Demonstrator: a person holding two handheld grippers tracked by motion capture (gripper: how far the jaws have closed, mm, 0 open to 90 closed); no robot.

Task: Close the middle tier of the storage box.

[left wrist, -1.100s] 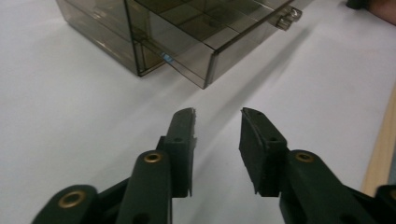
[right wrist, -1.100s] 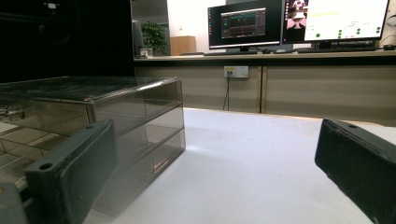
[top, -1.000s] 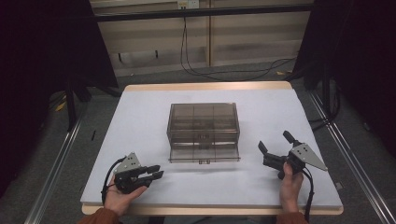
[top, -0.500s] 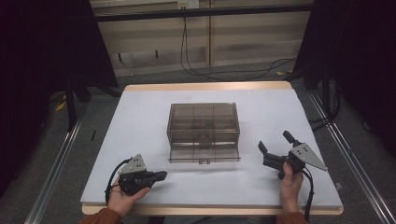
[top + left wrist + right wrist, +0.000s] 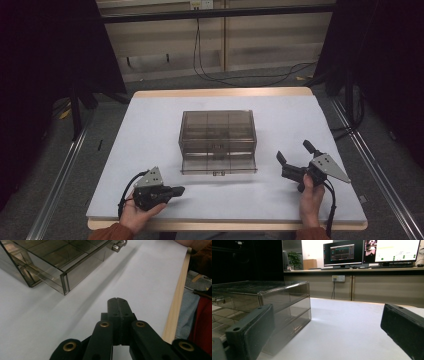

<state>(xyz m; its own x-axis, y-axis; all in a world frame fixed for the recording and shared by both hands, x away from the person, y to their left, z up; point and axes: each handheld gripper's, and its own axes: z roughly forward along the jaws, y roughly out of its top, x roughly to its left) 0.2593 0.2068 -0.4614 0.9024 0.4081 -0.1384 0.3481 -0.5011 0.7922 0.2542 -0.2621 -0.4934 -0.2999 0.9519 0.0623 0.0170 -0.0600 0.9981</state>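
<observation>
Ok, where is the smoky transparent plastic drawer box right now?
In the high view, the smoky transparent plastic drawer box sits mid-table, ahead of and between the left gripper and right gripper.

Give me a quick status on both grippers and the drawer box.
Left gripper shut, empty, low near table's front edge. Right gripper open, empty, right of the drawer box. Bottom drawer pulled partway out. Nothing between grippers and box.

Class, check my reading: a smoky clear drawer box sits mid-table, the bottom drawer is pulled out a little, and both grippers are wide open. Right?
Not quite. The right gripper is open, but the left gripper is shut: the left gripper view shows its jaws pressed together. The drawer box and its pulled-out bottom drawer are as you said.
</observation>
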